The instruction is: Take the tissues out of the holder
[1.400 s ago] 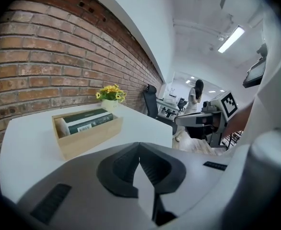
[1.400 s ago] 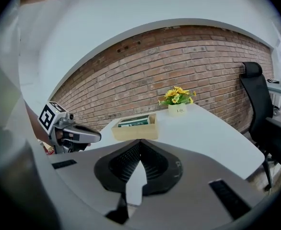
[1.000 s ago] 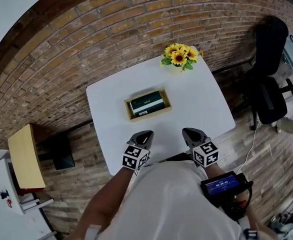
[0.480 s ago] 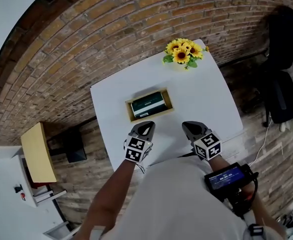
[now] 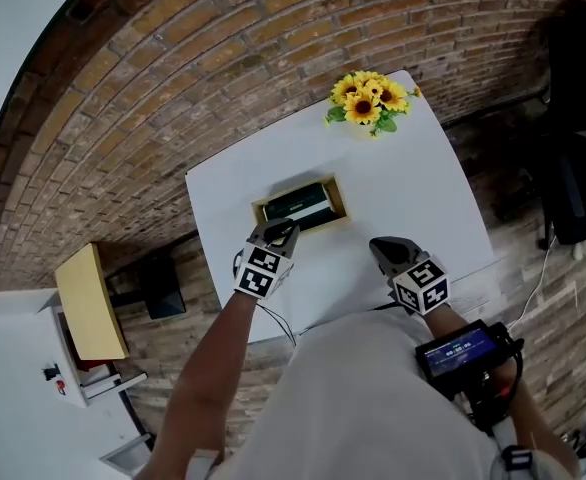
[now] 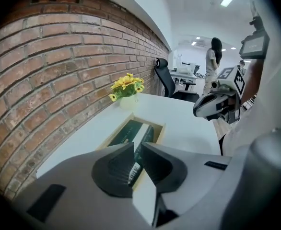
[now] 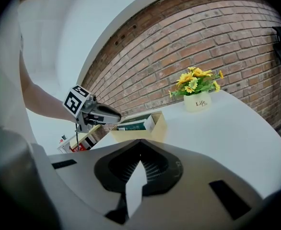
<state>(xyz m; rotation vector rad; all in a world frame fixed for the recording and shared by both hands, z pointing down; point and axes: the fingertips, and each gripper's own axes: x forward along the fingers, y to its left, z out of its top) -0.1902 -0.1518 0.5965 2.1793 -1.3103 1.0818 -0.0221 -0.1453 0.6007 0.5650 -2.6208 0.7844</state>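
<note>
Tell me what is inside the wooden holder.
A dark green tissue pack lies in the wooden holder. The floor beneath it is covered; the left gripper hides one near corner.

the shallow, open-topped rectangular holder of pale wood (image 5: 341,206) lies flat on the white square table top (image 5: 393,168), roughly midway across it and well clear of every edge. its long sides run across the head view. inside it lies the dark green, soft-wrapped rectangular pack of tissues (image 5: 298,204), flat on its broad face and lengthwise along the holder, filling most of the space between the walls. one narrow side of the pack is white, and a barcode shows at one end. pale print on the green top is too small to read. the pack stands a little higher than the holder's wall.
</note>
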